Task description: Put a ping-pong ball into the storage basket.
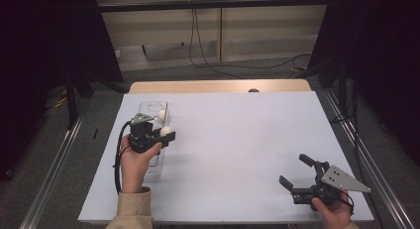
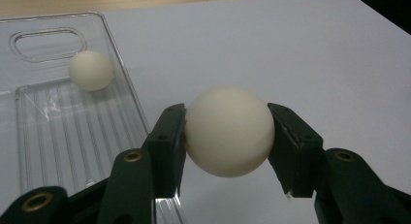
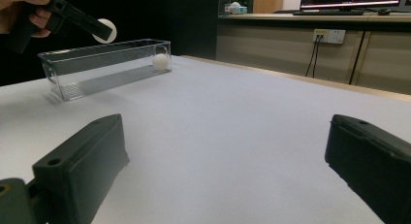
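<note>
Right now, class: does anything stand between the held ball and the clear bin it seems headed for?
Nothing visible does. The left claw grips the ball beside the clear bin, whose top is open; one other ball lies at its far end.

1. A smooth cream-white ball (image 2: pixel 229 132) is clamped between the left claw (image 2: pixel 228 136) jaws, raised just beside the tray's rim.
2. A clear plastic tray (image 2: pixel 58 132) is seen lying on the white surface (image 1: pixel 237 140).
3. A second white ball (image 2: pixel 90 70), seemingly identical, is seen resting inside at the tray's far end.

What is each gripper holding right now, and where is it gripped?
Left gripper clamps a white ball across its two sides. Right gripper holds nothing, jaws wide apart.
</note>
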